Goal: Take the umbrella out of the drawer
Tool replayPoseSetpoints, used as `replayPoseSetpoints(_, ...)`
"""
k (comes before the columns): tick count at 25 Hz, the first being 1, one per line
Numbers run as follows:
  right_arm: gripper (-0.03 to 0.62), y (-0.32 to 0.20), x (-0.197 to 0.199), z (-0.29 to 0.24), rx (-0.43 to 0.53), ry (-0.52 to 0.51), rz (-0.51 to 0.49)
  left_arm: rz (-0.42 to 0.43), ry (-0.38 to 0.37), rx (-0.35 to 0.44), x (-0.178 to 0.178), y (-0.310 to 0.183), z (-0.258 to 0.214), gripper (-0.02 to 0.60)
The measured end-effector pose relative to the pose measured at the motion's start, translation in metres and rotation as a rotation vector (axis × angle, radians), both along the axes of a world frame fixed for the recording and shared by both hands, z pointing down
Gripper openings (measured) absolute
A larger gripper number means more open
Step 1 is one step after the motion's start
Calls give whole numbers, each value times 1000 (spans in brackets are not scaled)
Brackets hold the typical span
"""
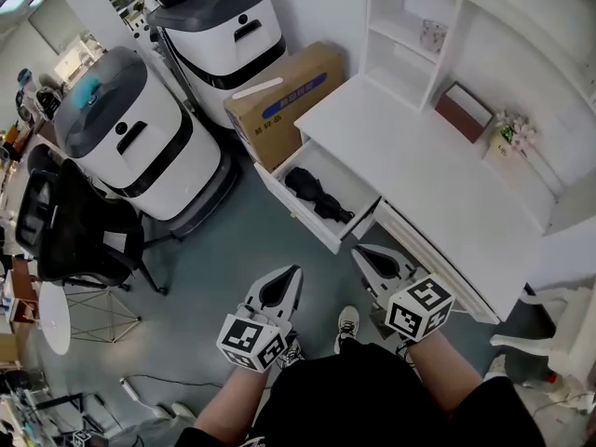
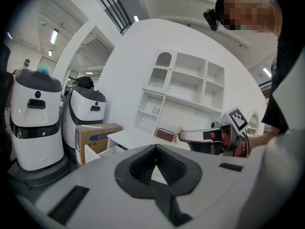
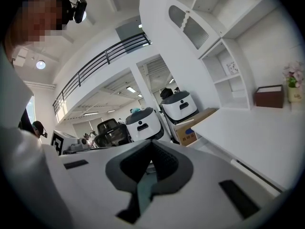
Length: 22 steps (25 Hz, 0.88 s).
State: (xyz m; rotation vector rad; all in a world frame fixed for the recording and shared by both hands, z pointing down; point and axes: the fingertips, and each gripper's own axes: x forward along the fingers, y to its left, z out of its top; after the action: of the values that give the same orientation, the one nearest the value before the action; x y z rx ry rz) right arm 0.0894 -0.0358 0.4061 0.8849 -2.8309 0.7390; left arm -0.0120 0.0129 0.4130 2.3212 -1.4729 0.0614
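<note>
- Your left gripper (image 1: 287,279) hangs over the floor (image 1: 233,240), short of the drawer (image 1: 291,205); its fingers are pressed together with nothing between them.
- Your right gripper (image 1: 366,255) is just beside it, on the side nearer the tabletop (image 1: 419,156); its fingers are closed too and hold nothing; its tip is close to the drawer's nearest front corner, though you cannot tell whether it touches.
- The drawer stands pulled out from under the tabletop's left edge; the umbrella (image 1: 318,196), black and folded, lies lengthwise on the drawer's bottom, apart from both grippers.
- A cardboard box (image 1: 279,101) stands on the floor just beyond the drawer's far end, beside the tabletop's far left corner.
- Two white machines (image 1: 140,142) with grey tops stand on the floor to the left of the box; a black office chair (image 1: 79,231) is at the left edge of the head view.
- Along the tabletop's back edge, against the shelf unit (image 1: 410,35), sit a brown box (image 1: 463,112) and, just to its right, a small bunch of pink flowers (image 1: 514,133).
</note>
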Motion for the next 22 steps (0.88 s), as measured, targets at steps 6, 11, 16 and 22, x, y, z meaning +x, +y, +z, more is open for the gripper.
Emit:
replayPoseSetpoints(6,2,-12,6,5,-10,-5,-49,-51,-19,-3,7,-5,0,3)
replayPoseSetpoints(11,2,-18,8,5,-11,-11,-84,-78,-40,-8,11,-8,-1,3)
replayPoseSetpoints(16,2,-24,14,-1,-4,-18,-97,-89,-55,-5,20,-14,-5,3)
replayPoseSetpoints(22,2,-33,16,-3,17,-22,-108,-93,-71,10,26,-23,-9,3)
